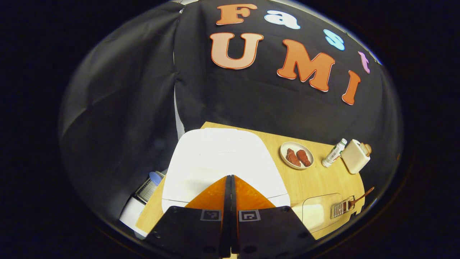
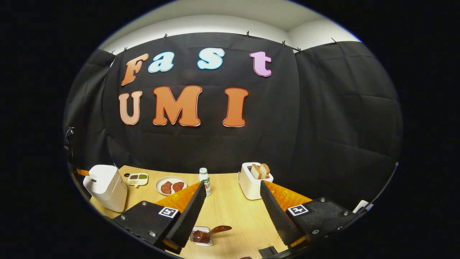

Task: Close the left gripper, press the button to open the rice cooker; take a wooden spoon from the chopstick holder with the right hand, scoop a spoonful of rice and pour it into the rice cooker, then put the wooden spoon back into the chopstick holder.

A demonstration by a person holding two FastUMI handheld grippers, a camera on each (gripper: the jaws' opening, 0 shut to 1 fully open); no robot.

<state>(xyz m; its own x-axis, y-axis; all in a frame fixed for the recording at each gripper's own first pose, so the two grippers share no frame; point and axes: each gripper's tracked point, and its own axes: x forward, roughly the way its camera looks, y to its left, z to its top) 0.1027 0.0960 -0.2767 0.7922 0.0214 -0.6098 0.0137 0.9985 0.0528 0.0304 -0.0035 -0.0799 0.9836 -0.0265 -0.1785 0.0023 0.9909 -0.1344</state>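
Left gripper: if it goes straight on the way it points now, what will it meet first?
Most likely the rice cooker. The left gripper has its fingers closed together and aims at the cooker's white lid just ahead of the tips. Whether they already touch it cannot be told, as depth is unclear.

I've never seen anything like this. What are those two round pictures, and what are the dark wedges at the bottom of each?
Each picture comes from a fisheye camera riding on a hand-held gripper that a person carries; no robot arm is involved. The wedges are each tool's own two fingers. In the left gripper view, the left hand-held gripper is shut, holding nothing, just above the white boxy rice cooker, whose lid is down. In the right gripper view, the right hand-held gripper is open and empty above the pale wooden table. Below it a brown wooden spoon sits in a small metal holder. Farther back: a white toaster with bread, a small white bottle and a plate of reddish food.
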